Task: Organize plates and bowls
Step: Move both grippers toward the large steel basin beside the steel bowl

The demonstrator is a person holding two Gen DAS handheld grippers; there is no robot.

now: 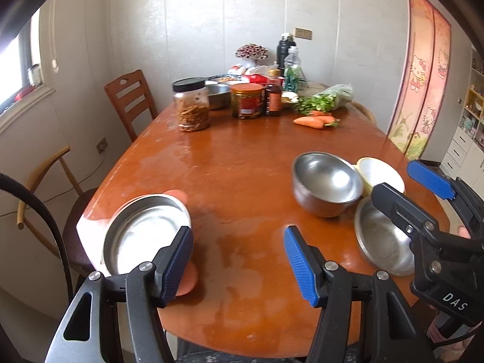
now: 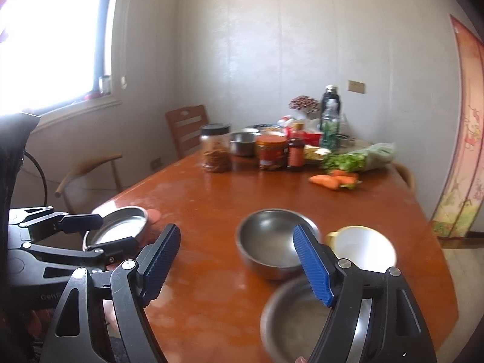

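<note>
Both grippers hover above the near edge of the wooden tabletop, fingers spread and holding nothing. The left gripper hangs beside a steel plate stacked on an orange plate at the near left edge. The right gripper hangs over a steel bowl, a yellow-rimmed white bowl and a shallow steel dish, clustered at the near right edge.

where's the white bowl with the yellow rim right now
The white bowl sits on the wooden table toward its right side, just right of the deep steel bowl and behind the shallow steel dish nearest the right gripper.
</note>
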